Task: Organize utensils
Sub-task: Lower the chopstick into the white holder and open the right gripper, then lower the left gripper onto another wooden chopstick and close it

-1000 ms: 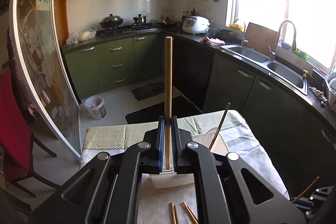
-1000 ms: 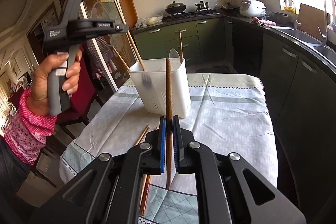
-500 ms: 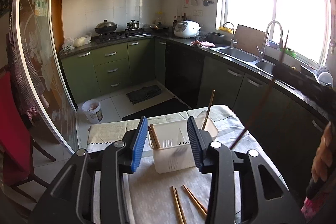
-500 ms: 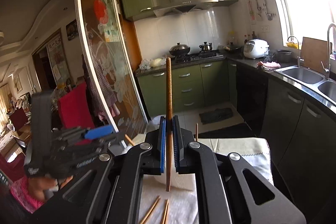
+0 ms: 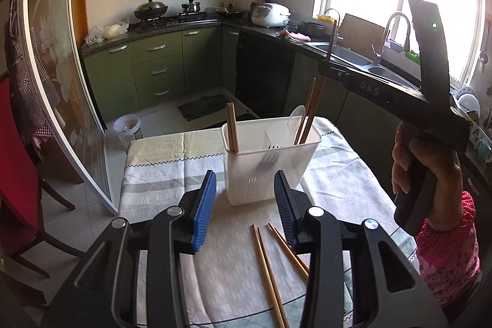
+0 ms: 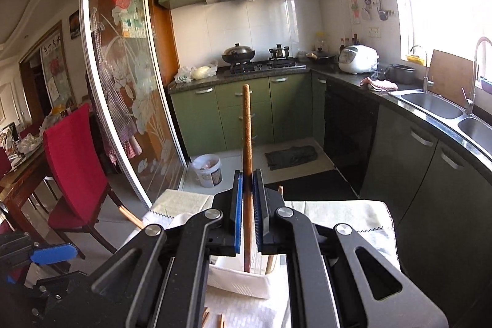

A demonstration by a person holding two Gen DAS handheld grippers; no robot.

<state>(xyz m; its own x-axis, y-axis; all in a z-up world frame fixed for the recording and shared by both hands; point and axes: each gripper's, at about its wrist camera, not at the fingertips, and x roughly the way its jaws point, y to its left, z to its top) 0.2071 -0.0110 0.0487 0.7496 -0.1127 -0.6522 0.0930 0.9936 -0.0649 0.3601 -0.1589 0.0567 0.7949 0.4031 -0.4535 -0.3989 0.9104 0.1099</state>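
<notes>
Left wrist view: the left gripper (image 5: 244, 206) now stands with its blue pads spread and nothing between them, where a second ago it was pinching a chopstick upright. That chopstick has been released into the left compartment of the white holder (image 5: 270, 174), where a pair of chopsticks (image 5: 231, 131) leans against the left wall. The holder stands on the cloth-covered table (image 5: 160, 174), just beyond the open pads. Its right compartment holds two more chopsticks and a pale spoon (image 5: 296, 117); a fork shows dimly through the front wall. Four loose chopsticks (image 5: 270, 260) lie on the cloth in front of the holder, between the gripper's arms, and are not yet sorted. On the right of this view a hand (image 5: 427, 174) carries the right gripper (image 6: 249, 205) above the right side of the holder. Right wrist view: its pads are pressed together on a dark wooden chopstick (image 6: 247, 125), held upright, with the lower tip hanging over the holder's rim. Half a second ago this chopstick hung over open cloth short of the holder. Judgement: the left side's delivery is complete and that gripper is free to collect a loose chopstick; the right side's chopstick appears ready for lowering and release.
</notes>
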